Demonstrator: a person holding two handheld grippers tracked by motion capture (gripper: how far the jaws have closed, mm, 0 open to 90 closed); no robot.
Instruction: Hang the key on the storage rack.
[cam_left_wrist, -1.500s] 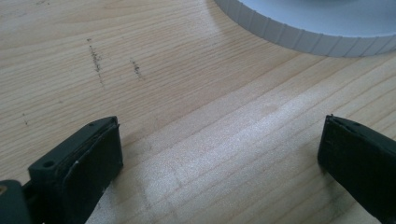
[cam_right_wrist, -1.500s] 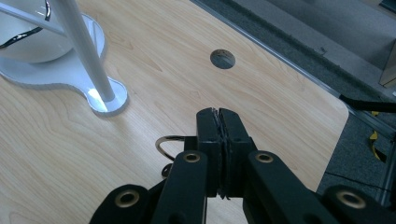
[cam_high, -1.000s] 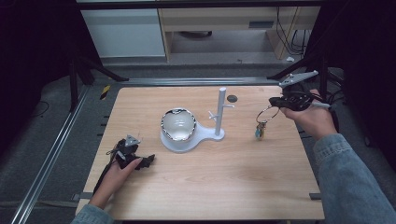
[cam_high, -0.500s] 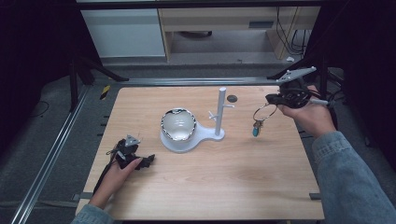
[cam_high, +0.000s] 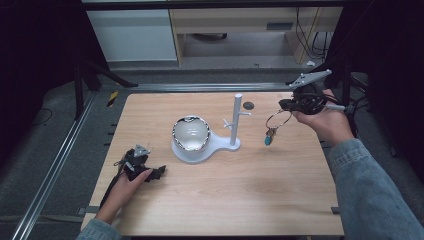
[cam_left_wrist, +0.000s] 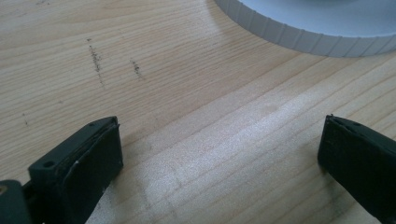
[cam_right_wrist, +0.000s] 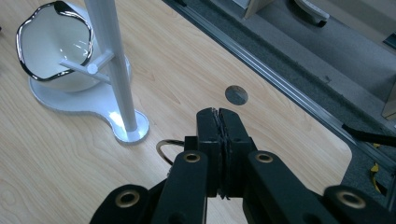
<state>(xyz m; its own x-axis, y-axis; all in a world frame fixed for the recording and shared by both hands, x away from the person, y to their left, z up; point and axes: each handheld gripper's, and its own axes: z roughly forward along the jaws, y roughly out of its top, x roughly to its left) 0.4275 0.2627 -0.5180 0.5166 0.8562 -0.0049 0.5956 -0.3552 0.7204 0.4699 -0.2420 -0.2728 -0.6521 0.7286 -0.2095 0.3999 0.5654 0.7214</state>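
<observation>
Right gripper (cam_high: 287, 105): jaws pressed together on a key ring (cam_high: 278, 119), lifted off the table (cam_high: 250, 200), a small teal charm (cam_high: 268, 140) dangling below. White stand (cam_high: 235, 120) and bowl (cam_high: 190, 132) just beyond. Left gripper (cam_high: 156, 172): jaws wide apart, nothing between, resting on the wood near the stand's base.

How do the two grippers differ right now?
The left gripper rests low on the table near the front edge; the right gripper is raised beside the white stand. The left's jaws are wide apart and empty; the right's are shut on a key ring with a hanging charm. Both are hand-held.
</observation>
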